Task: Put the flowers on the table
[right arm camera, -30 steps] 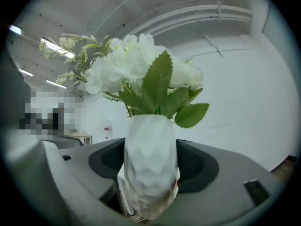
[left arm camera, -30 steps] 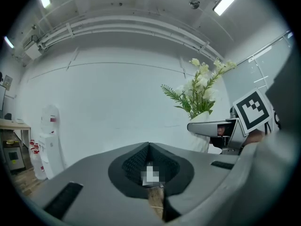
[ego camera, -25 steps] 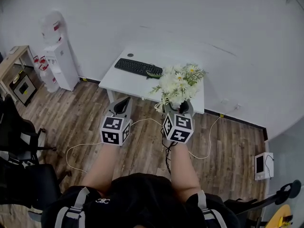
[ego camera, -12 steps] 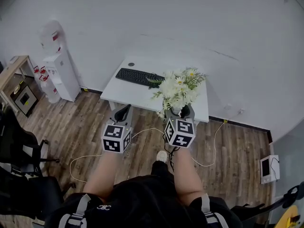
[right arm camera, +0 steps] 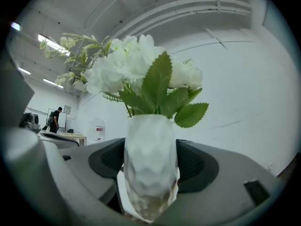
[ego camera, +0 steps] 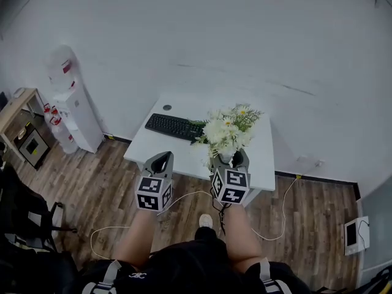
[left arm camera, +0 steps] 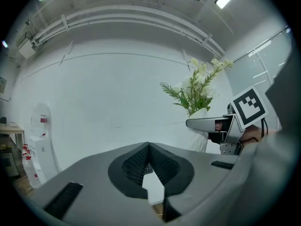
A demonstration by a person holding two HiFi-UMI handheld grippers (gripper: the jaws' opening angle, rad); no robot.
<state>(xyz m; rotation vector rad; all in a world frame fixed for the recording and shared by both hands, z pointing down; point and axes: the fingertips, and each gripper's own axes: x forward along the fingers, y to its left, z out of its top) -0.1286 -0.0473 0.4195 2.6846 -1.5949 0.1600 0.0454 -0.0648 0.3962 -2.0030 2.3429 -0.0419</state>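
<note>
right gripper (ego camera: pixel 230 157) clamped on vase (right arm camera: pixel 150 159), flowers (ego camera: pixel 228 127) upright, in air by table (ego camera: pixel 262 158) front edge. left gripper (ego camera: pixel 160 162) clenched, empty. move in over top, keep clear of keyboard (ego camera: pixel 169 126), lower level, release once base seats.

White wall (ego camera: pixel 245 41), wood plank floor (ego camera: pixel 92 185)

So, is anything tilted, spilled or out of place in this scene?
Nothing stands out. The vase of flowers is held upright by the right gripper, nothing spilled. The left gripper is shut and empty. The keyboard lies flat on the table.
</note>
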